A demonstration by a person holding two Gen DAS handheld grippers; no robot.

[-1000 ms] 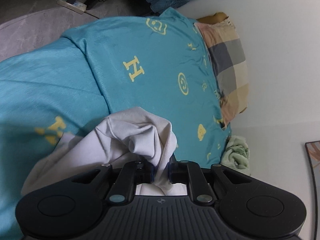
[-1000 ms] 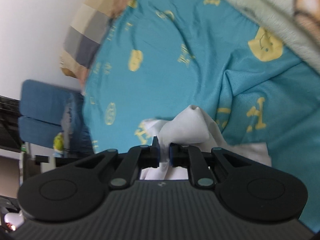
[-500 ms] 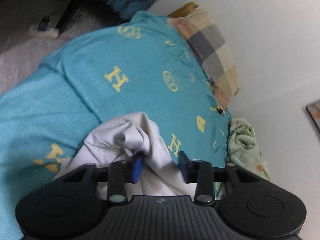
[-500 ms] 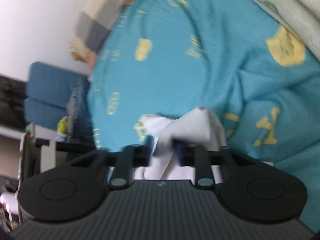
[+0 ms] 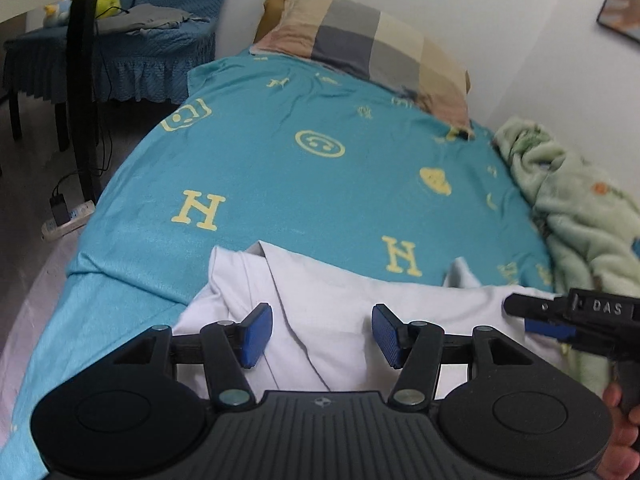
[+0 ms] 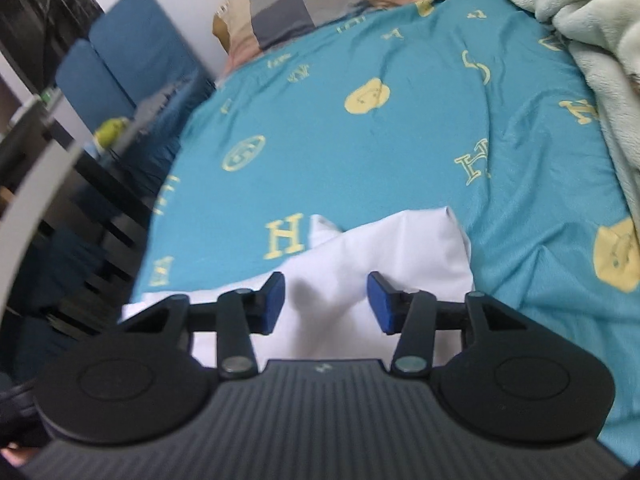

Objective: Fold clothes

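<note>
Lying flat at 6 o'clock on the teal bedsheet [image 5: 320, 176]: white garment [image 5: 360, 312], smooth cotton, one diagonal fold crease, top edge running straight across. Leaving open sheet from 10 to 2 o'clock beyond that edge.

Hovering over the garment: left gripper [image 5: 322, 334], jaws opening, blue ribbed pads clear of the cloth, gripping nothing. Right gripper [image 6: 326, 304], jaws closing, pads apart, white cloth under the gap, not pinched.

Bordering at 3 o'clock: rumpled pale green fleece blanket [image 5: 576, 208]. Resting at 12 o'clock against the white wall: checked pillow [image 5: 376, 40]. Standing at 10 o'clock off the bed edge: blue skirted chair [image 5: 120, 56]; lying below it on the floor: power strip [image 5: 68, 220].
</note>
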